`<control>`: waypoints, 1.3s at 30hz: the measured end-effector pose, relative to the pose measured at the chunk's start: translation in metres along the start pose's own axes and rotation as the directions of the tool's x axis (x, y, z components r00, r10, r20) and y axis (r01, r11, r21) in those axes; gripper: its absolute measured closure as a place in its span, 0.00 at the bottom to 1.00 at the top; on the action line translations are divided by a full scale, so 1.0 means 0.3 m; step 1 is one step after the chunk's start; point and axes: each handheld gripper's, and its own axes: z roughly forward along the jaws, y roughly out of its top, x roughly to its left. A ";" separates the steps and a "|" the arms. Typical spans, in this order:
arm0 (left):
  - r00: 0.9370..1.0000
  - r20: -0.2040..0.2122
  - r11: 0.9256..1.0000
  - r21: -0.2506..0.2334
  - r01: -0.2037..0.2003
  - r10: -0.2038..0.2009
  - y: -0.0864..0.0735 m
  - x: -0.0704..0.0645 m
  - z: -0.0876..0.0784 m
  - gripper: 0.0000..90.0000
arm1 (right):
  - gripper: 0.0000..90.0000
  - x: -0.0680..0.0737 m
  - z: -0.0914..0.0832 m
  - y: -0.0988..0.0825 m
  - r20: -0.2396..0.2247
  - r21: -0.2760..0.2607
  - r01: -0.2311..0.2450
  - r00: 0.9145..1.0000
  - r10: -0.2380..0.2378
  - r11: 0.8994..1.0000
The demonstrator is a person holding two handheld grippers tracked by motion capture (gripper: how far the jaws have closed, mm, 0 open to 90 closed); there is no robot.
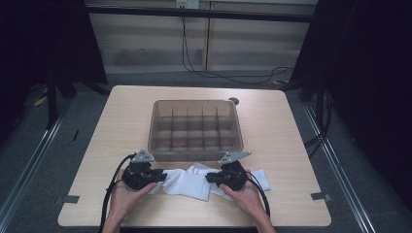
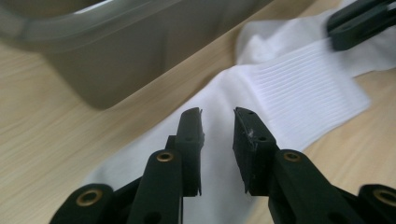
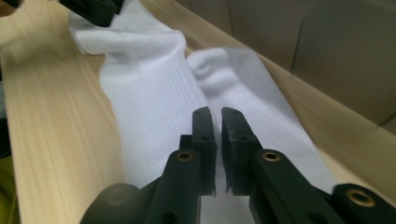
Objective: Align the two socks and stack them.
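Socks: two, white, on the bench (image 1: 272,126) just in front of the bin's near wall. Sock one (image 1: 187,183) is ribbed and lies flat across the middle, between the two tools. Sock two (image 1: 260,178) lies partly under it, one end sticking out to the right past the right tool, the other bunched near the bin. In the right tool view the pair (image 3: 154,88) overlap side by side, the second sock (image 3: 252,84) nearer the bin wall.

Bin (image 1: 196,128): one, translucent grey-brown plastic, rectangular, mid-bench. Inside is a divider grid, three rows of cells; I can't count the columns for sure. Cells look empty, though the tint makes that hard to confirm. No sock in it.

Tools: two, black, one per hand, forearms coming in from the near edge.
- Left tool (image 2: 218,140): jaws slightly parted, a clear gap between the pads, hovering over the left end of sock one. Nothing pinched. Same tool from above (image 1: 160,175).
- Right tool (image 3: 217,135): jaws almost together, thin slit left, over the socks. Can't tell whether fabric is caught in the slit. From above (image 1: 210,177).

Grey three-cornered plates: two, one on each tool.
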 end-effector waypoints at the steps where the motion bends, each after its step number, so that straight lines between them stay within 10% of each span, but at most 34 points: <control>1: 1.000 0.014 1.000 -0.007 -0.018 0.018 0.003 -0.008 0.001 0.80 | 0.85 -0.002 0.002 -0.003 0.011 0.001 -0.006 1.000 0.006 1.000; 7: 0.999 0.028 0.998 0.056 -0.028 0.026 0.002 -0.014 0.071 0.78 | 0.76 -0.007 0.016 -0.007 0.055 0.028 -0.022 0.998 0.020 0.999; 16: 1.000 0.006 0.993 0.116 -0.029 0.028 -0.057 -0.004 0.035 0.75 | 0.78 0.018 0.077 0.010 -0.026 0.044 0.007 1.000 -0.006 0.999; 21: 1.000 0.008 0.999 0.032 0.010 -0.010 -0.056 0.021 -0.029 0.72 | 0.79 0.057 0.122 0.036 -0.085 0.055 0.050 0.995 -0.045 0.997; 39: 0.999 -0.046 0.996 0.087 0.007 -0.003 -0.093 0.062 0.002 0.95 | 0.60 0.116 0.113 0.031 -0.073 0.073 0.093 0.993 -0.088 0.993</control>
